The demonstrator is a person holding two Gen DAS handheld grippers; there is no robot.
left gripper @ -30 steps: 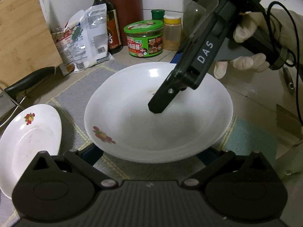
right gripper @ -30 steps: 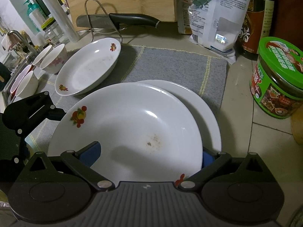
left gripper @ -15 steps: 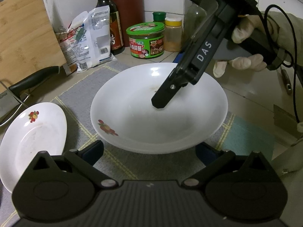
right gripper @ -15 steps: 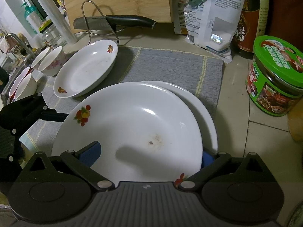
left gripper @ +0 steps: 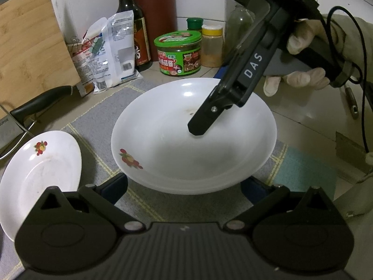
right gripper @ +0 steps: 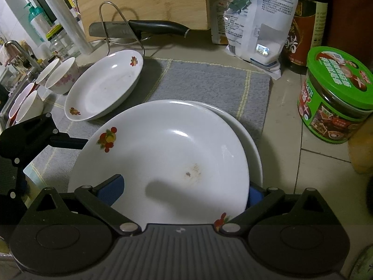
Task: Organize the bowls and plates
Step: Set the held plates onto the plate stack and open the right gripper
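- Left wrist view: the left hand-held gripper had its blue-padded fingers spread apart, clamped on nothing, with the near rim of the stacked plates between them and no contact to be seen.
- The top plate, white with a fruit motif, sat on a second plate on the grey mat on the desk.
- The right hand-held gripper reached in from the upper right, held by a gloved hand; one dark finger hung over the plate's inside. I could not tell from here how its jaws stood.
- A shallow oval dish lay to the left, apart from the stack.
- Behind stood a green-lidded jar, a soy sauce bottle and a clipped bag.
- Right wrist view: the right hand-held gripper had its fingers wide apart; the left one lay over the top plate, the right one outside its rim, gripping nothing.
- The lower plate showed as a crescent along the right edge.
- The oval dish lay on the mat's far left, with small cups beyond it.
- A knife rested in a wire stand before the cutting board.
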